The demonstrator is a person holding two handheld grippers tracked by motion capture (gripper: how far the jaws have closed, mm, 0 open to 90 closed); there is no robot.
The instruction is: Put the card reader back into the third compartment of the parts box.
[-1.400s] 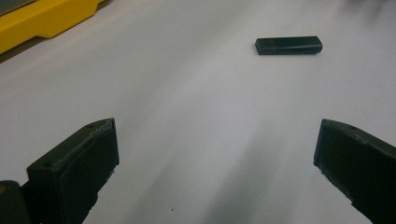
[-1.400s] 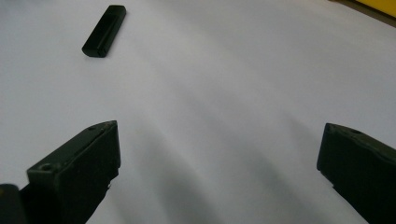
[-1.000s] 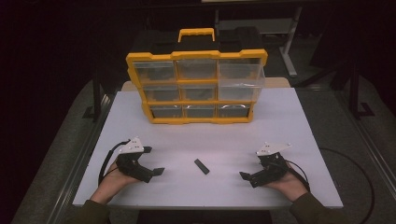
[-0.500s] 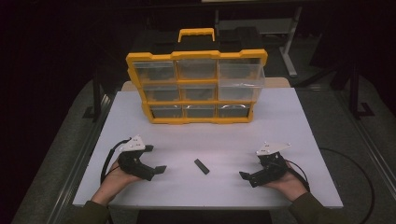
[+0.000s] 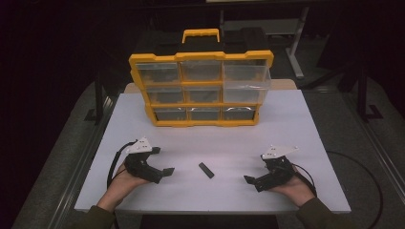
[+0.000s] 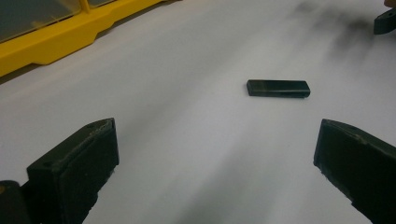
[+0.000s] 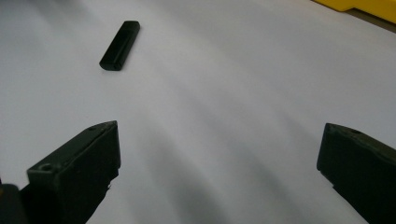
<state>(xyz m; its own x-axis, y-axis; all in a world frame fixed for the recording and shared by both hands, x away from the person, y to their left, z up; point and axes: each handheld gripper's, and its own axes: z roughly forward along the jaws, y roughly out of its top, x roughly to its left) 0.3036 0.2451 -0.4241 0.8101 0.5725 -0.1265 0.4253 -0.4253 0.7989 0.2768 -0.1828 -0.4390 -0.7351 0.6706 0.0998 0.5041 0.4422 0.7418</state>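
Left tool (image 5: 165, 172): held in the person's left hand (image 5: 122, 183) at the near edge of the white table (image 5: 296, 119), resting low on the surface, jaws spread wide, nothing between them. Left gripper view confirms it: both black jaws far apart with bare table in the gap.

Right tool (image 5: 249, 180): same setup in the right hand (image 5: 296, 188), low on the table, jaws spread wide and empty. Right gripper view shows bare white surface between its jaws.

The two tools point inward, toward each other, well apart.

Small black bar (image 5: 206, 170): flat rectangular piece, looks like a USB stick, lying flat on the table between the two tools. Touching neither. It sits closer to the left tool's tips than to the right tool's. In the left gripper view it lies ahead of the jaws, off to the right of centre (image 6: 278, 88), long side across the view. In the right gripper view it lies ahead and to the left (image 7: 120, 45), beyond the left jaw, angled away.

Beyond both tools, at the far side of the table: yellow organizer box (image 5: 200, 90), standing upright, black handle on top, three rows of clear drawers facing the person. Drawer contents can't be made out. Well apart from the bar and from both tools.
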